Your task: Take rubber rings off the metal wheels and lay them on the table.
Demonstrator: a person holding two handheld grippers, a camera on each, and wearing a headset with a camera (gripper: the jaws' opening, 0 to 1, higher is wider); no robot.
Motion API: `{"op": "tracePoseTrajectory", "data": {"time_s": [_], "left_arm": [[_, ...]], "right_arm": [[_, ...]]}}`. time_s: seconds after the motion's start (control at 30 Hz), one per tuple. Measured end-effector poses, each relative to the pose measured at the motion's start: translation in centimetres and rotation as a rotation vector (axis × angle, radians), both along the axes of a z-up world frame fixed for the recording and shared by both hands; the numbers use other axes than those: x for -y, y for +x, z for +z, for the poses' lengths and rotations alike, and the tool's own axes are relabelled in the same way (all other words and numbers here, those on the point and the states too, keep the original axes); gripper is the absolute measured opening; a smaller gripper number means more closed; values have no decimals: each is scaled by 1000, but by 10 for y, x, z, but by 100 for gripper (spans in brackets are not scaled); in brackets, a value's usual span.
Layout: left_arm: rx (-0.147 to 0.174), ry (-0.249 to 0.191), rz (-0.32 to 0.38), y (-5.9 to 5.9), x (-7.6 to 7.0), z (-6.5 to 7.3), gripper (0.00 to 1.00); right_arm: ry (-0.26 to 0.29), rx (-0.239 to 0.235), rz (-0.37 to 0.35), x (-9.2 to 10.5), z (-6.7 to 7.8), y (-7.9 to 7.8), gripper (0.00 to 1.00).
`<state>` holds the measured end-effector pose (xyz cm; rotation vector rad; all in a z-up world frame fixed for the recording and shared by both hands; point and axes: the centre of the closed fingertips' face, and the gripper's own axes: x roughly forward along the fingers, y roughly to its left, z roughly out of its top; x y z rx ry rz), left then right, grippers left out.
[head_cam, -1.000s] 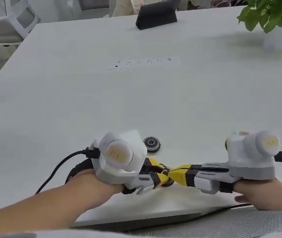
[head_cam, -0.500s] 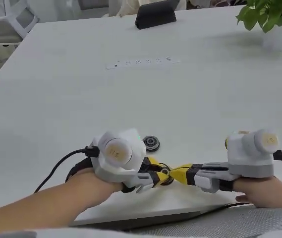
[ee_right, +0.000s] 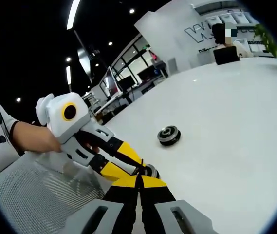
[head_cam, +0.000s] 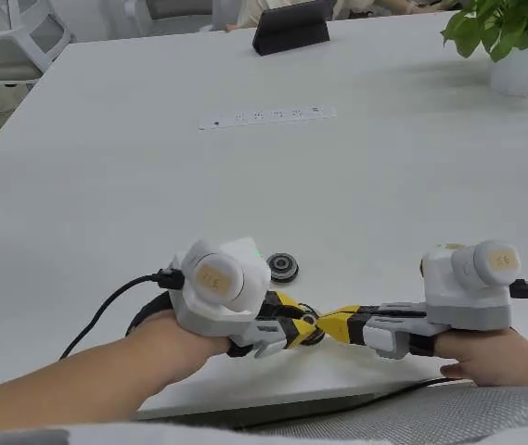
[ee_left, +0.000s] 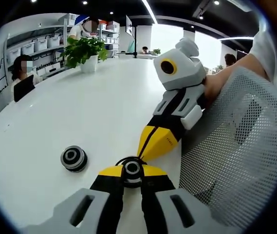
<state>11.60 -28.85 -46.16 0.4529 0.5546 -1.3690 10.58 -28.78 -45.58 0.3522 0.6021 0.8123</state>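
Lower centre, the left gripper (ee_left: pixel 131 175) jaws clamp the small metal wheel (ee_left: pixel 132 167) steady so the right gripper (ee_right: pixel 139 178), jaws closed, can peel its black rubber ring (ee_left: pixel 122 159).

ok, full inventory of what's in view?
table: 1, white, beneath everything
loose wheel: 1, metal with black ring, on table beyond the left gripper
held wheel: 1, metal with black ring, between the grippers
socket strip: 1, white, mid-table
stand: 1, black, far edge
plant: 1, green, white pot, far right
mesh chair: 1, grey, near edge
left gripper: white, yellow-black fingers, shut on held wheel
right gripper: same colours, fingers shut at held wheel's rim
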Motion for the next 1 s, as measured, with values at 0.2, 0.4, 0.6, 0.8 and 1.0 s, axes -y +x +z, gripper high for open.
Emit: {"op": "tracePoseTrajectory", "data": {"time_s": [0.2,0.4,0.6,0.8,1.0], "left_arm": [[-16,-4,5,0,0,0,7],[-23,-5,0,0,0,1,7],[-24,1,-14,-2,-1,1,9],[-26,-5,-19,-1,-2,4,9],[-23,-4,-32,-3,-2,7,13]], "right_arm": [[2,2,0,0,0,0,0],[6,7,-1,-1,2,0,0],[18,6,-6,-1,3,1,0],[20,7,-4,-1,4,1,0],[21,9,-2,-1,5,1,0]]}}
